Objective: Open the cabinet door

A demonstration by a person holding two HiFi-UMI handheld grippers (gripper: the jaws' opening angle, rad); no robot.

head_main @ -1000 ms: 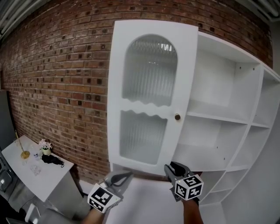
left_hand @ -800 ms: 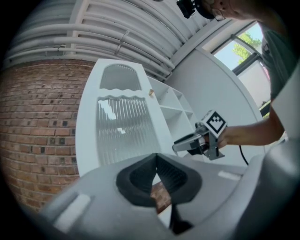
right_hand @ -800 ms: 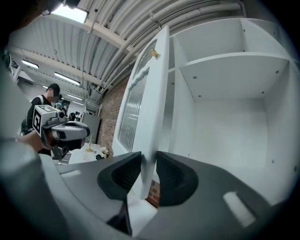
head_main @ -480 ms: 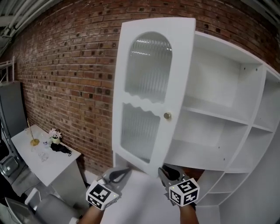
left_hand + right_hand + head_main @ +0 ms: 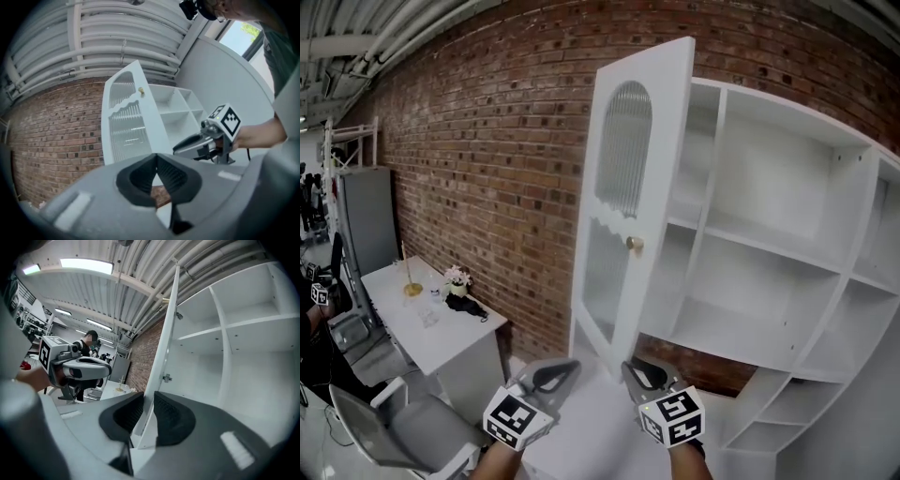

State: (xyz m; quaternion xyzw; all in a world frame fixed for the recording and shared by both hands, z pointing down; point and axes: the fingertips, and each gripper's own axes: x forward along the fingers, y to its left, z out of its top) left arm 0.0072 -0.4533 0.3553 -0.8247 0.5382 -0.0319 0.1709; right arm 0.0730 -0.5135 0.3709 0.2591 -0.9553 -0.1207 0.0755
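**Door edge caught low by the right gripper**

The door (image 5: 623,187) is seen swung out from the cabinet (image 5: 769,262), upright, with its tall free edge nearest. Its bottom corner is pinched by the right gripper (image 5: 630,368), whose jaws have just been closing. The left gripper (image 5: 156,156) is held pressed together and empty, just left of the door.

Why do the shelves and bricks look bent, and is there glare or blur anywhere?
Head view: the wide lens bows the cabinet and brick wall; the light is even. Left gripper view: a round fisheye frame with black corners; the window is the brightest patch. Right gripper view: the lamp glares, while the door, seen edge-on, stays sharp.
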